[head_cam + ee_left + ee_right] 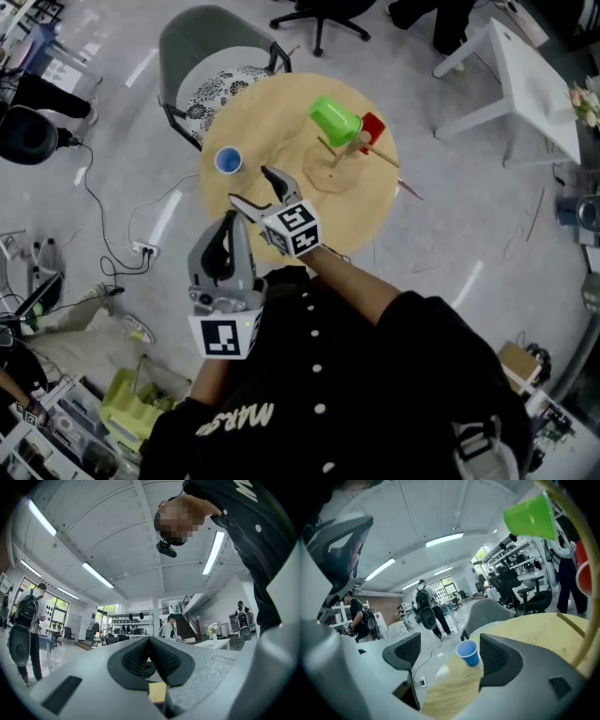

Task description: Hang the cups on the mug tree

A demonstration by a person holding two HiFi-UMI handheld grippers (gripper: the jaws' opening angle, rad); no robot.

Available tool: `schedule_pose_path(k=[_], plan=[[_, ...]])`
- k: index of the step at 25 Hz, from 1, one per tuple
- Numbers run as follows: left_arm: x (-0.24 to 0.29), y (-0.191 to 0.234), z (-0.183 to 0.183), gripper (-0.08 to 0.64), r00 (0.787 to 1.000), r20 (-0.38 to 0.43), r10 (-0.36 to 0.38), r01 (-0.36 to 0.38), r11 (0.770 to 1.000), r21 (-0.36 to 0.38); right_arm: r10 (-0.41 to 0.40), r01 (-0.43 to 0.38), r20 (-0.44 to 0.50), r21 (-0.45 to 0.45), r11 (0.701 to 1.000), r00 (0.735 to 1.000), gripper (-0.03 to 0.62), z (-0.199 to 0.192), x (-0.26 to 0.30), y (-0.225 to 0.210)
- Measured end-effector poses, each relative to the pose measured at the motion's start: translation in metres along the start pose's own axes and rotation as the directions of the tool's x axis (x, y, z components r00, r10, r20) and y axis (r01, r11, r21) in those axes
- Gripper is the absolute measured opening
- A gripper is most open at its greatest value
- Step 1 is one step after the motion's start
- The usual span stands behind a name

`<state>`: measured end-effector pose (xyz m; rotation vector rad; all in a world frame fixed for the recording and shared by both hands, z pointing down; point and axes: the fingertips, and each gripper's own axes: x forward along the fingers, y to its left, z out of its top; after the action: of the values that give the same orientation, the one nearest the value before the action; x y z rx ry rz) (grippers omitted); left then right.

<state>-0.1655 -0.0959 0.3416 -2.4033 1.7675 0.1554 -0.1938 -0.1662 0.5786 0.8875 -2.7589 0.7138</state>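
Blue cup [228,160] stands upright near the table's [281,122] nine o'clock rim, just beyond the wide-apart, empty right gripper [251,186], so a glancing approach might tip it floorward; the left gripper [228,225] is closed on nothing.

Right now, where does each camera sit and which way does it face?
Head view: on the person's head, steeply down onto the round table, mug tree, left gripper, right gripper, a dark sleeve.
Left gripper view: on the left gripper, tilted up at the ceiling; shut jaws and the person's torso show.
Right gripper view: on the right gripper, across the table at the blue cup beyond its open jaws.
Shared by head and right gripper views: blue cup, green cup.
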Motion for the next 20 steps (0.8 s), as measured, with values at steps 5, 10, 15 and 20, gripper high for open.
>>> schedule_pose_path(k=[5, 10, 15, 20], plan=[[-0.015, 0.024, -0.017, -0.006, 0.995, -0.059, 0.083, -0.084, 0.996, -0.014, -0.019, -0.002, -0.161, -0.126, 0.992, 0.987, 0.383, -0.047, 0.029, -0.001], [-0.028, 0.054, -0.040, -0.006, 0.986, -0.103, 0.131, -0.133, 0.991, -0.009, -0.058, 0.009, -0.268, -0.182, 0.983, 0.962, 0.385, -0.087, 0.072, -0.025], [-0.044, 0.078, -0.065, -0.006, 0.973, -0.144, 0.179, -0.181, 0.983, -0.003, -0.107, 0.019, -0.332, -0.256, 0.966, 0.937, 0.403, -0.120, 0.114, -0.046], [-0.066, 0.094, -0.088, -0.006, 0.953, -0.202, 0.226, -0.231, 0.973, -0.003, -0.130, 0.024, -0.372, -0.276, 0.961, 0.919, 0.426, -0.138, 0.151, -0.057]])
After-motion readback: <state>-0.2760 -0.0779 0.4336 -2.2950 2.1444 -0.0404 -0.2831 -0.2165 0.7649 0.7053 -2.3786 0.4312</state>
